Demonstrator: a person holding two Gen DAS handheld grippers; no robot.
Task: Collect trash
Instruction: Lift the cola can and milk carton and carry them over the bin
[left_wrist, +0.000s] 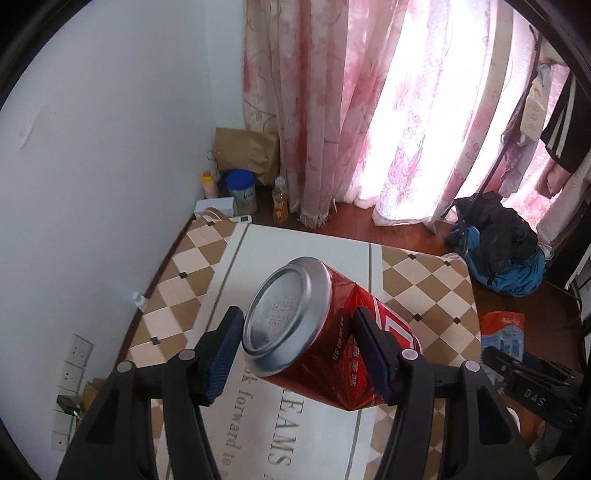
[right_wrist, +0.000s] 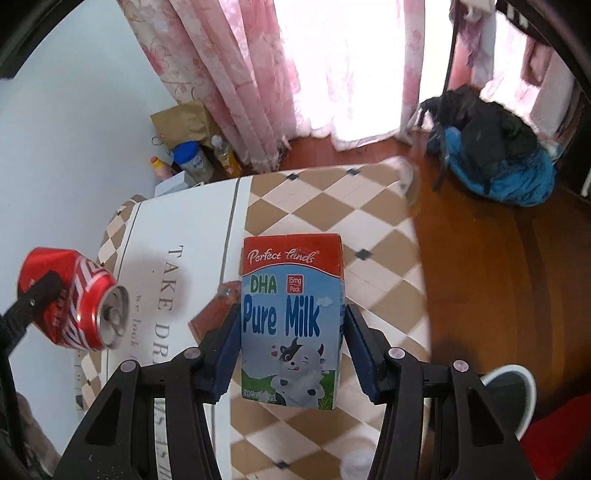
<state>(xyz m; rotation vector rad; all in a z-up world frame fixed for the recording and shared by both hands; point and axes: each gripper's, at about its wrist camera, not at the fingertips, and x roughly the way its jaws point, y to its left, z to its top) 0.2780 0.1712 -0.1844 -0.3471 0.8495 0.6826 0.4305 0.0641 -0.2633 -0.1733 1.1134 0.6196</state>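
I see pink curtains (left_wrist: 369, 110) across the far side, bright with daylight, and a white wall (left_wrist: 103, 147) on the left; below me lies a rug (right_wrist: 325, 210) with a brown-and-cream diamond border and a white lettered middle, spread over a red-brown wood floor (right_wrist: 480, 258); a blue and black backpack (right_wrist: 495, 162) slumps on that floor at the far right, near the curtain hem; in the far left corner, against the wall, a brown paper bag (left_wrist: 247, 151) stands behind a blue-lidded tub (left_wrist: 242, 190), with an orange-filled bottle (left_wrist: 280, 201) just to the right of the tub.

My right gripper (right_wrist: 291, 354) is closed on a milk carton (right_wrist: 291, 325), upright, its printed face toward the lens, one blue pad pressed to each narrow side; the carton is held up over the rug's right border.

My left gripper (left_wrist: 295, 354) has a can (left_wrist: 325, 339), red and dented, pinched across its body; the can lies tilted with its silver base toward the camera; in the right wrist view the same can (right_wrist: 74, 299) shows at the left, mouth end pointing right, lifted above the rug's white middle and well apart from the carton.
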